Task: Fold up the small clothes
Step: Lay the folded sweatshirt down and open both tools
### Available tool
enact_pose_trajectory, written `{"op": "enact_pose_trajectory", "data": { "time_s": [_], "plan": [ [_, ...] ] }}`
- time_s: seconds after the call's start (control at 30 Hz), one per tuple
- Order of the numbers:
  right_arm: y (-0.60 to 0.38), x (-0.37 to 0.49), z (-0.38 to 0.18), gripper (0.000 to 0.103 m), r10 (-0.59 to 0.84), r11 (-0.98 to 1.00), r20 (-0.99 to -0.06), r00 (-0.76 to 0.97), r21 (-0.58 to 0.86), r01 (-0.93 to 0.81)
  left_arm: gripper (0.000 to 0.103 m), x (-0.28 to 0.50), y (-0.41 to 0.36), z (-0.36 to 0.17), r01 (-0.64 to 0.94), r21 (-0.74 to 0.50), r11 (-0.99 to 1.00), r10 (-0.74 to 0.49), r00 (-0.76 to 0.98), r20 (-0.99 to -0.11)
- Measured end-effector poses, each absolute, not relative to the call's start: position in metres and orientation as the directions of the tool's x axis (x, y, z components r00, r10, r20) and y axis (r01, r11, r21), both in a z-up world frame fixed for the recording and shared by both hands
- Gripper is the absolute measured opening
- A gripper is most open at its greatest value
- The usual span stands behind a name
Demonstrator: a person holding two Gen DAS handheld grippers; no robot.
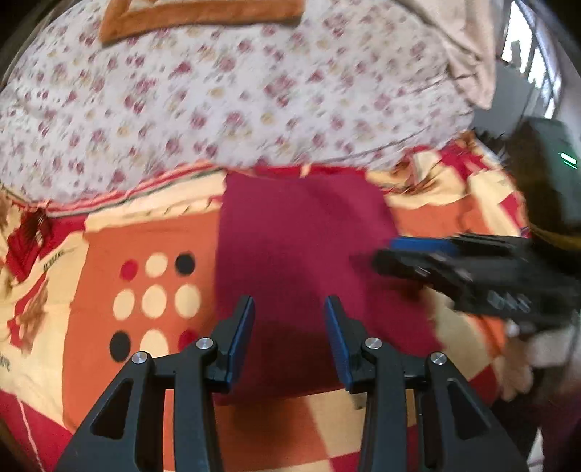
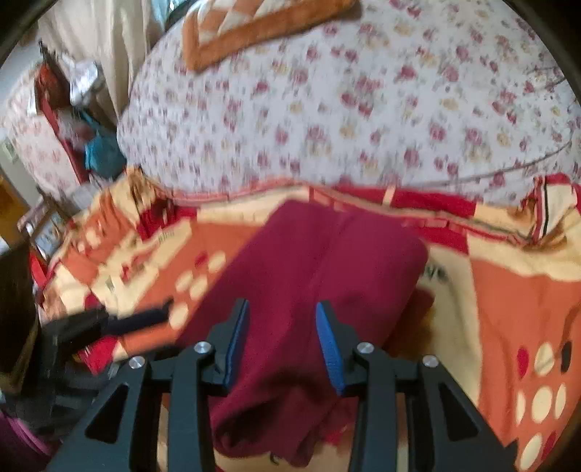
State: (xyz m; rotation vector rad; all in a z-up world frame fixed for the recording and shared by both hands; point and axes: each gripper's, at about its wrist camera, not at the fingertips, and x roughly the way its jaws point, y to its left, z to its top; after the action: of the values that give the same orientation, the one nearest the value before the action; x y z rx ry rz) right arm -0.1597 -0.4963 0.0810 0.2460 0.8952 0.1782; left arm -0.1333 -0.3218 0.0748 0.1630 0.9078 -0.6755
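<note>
A folded maroon garment [image 1: 301,232] lies flat on a patterned blanket [image 1: 145,232]. In the left wrist view my left gripper [image 1: 288,298] hovers over the garment's near end, open, with nothing pinched between its blue pads. My right gripper [image 1: 383,252] reaches in from the right over the garment's right edge. In the right wrist view the same garment [image 2: 326,254] shows a centre crease and rumpled layers near the camera. My right gripper [image 2: 282,302] stands open above it, its pads not pressing on the cloth. The left gripper's fingers [image 2: 145,319] show blurred at the left.
A large floral-print quilt [image 1: 236,101] bulges behind the garment, with an orange-bordered blanket [image 1: 199,18] on top. The person's hand [image 1: 515,366] is at the right edge. Cluttered furniture and a teal bundle [image 2: 101,152] stand at the left of the bed.
</note>
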Motion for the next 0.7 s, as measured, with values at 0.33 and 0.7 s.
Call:
{"op": "enact_pose_trajectory", "data": {
  "time_s": [0.33,0.7],
  "plan": [
    [-0.498,-0.2,0.033,0.039,0.111,0.992,-0.809,0.577,0.126,-0.014,0.018,-0.14,-0.322,0.045,0.585,-0.07,0.808,-0.403,0.463,-0.789],
    [-0.498,-0.205,0.095,0.051,0.108,0.989,-0.72,0.685,0.148,-0.001,0.018,-0.138,-0.321,0.046,0.577,-0.076,0.813,-0.403,0.464,-0.789]
  ]
}}
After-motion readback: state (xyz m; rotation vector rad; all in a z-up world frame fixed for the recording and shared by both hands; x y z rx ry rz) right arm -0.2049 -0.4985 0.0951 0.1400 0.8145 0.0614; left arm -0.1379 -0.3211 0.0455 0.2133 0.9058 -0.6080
